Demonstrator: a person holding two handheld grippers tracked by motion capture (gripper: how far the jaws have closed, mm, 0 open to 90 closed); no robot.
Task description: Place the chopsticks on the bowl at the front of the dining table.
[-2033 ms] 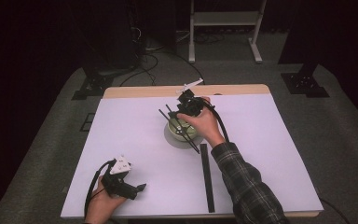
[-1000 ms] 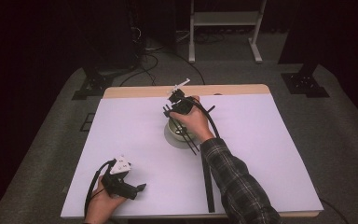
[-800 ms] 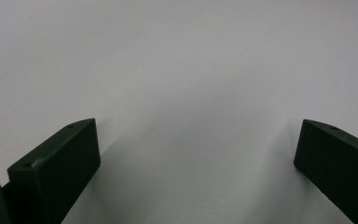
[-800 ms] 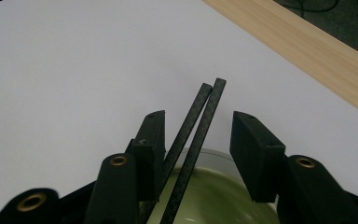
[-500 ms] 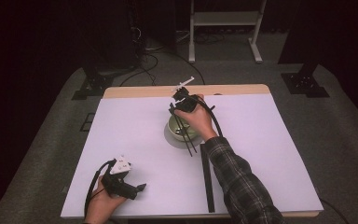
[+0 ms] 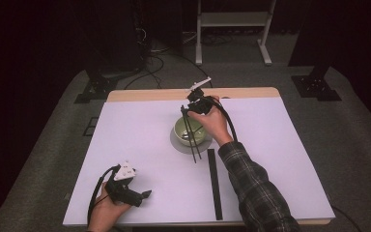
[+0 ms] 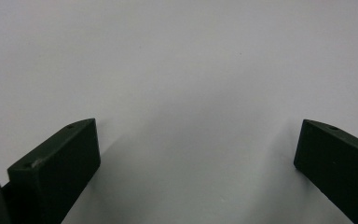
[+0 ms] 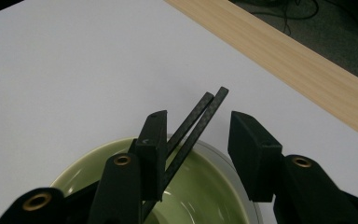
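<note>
Chopsticks (image 8: 200,116), a thin black pair with a woven carbon look, between the jaws of the right tool (image 8: 198,125). Rest flat against one jaw, with a clear gap to the other: jaws partly apart, just been closing, not yet pinching. Lean across the pale green glazed ceramic bowl (image 6: 181,129) on its round grey plate (image 6: 174,144), mid-way along the white worktop (image 6: 140,135).

Long axis: from the tips just past the jaws at the bowl's far side, over the rim, down to the worktop at the near side, close to a long flat black strip (image 6: 214,183). Runs roughly along the jaws rather than across them, so probably needs only a further squeeze for a firm hold.

Left tool (image 6: 142,195) low at the near-left corner, jaws wide apart over bare worktop, well away from the bowl. Right hand by far the nearer.
</note>
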